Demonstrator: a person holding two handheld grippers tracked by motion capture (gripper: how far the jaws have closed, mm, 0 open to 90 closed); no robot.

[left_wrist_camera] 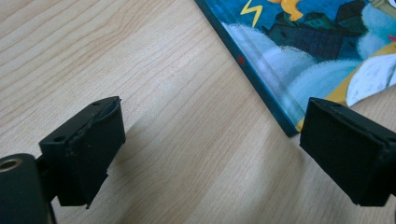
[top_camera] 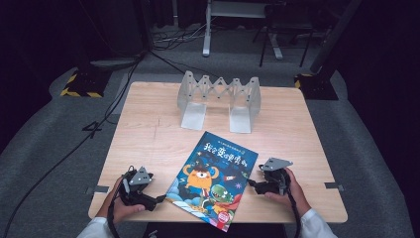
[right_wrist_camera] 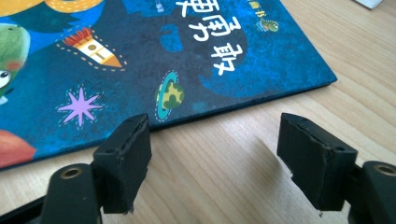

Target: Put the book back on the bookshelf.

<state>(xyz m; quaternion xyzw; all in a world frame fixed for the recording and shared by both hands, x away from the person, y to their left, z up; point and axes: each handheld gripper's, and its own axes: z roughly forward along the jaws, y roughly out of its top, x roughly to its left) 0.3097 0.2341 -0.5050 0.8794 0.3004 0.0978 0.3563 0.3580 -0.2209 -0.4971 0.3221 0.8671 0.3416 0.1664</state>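
A blue picture book (top_camera: pixel 213 181) with cartoon monsters on its cover lies flat and slanted on the wooden table (top_camera: pixel 143 134), near the front edge. My left gripper (top_camera: pixel 161 199) rests low by the book's lower left corner. In the left gripper view its jaws (left_wrist_camera: pixel 212 116) stand wide apart over bare wood, the book's corner (left_wrist_camera: pixel 303 42) just beyond the right jaw. My right gripper (top_camera: pixel 251 184) sits beside the book's right edge. In the right gripper view it (right_wrist_camera: pixel 215 126) is open, nothing between its jaws, and the cover (right_wrist_camera: pixel 140 56) lies just ahead.
A grey accordion-style book rack (top_camera: pixel 220 99) stands upright at the far middle of the table. Black cables (top_camera: pixel 94 129) run over the grey floor at the left. Stand legs (top_camera: pixel 205 34) and dark equipment sit beyond the table.
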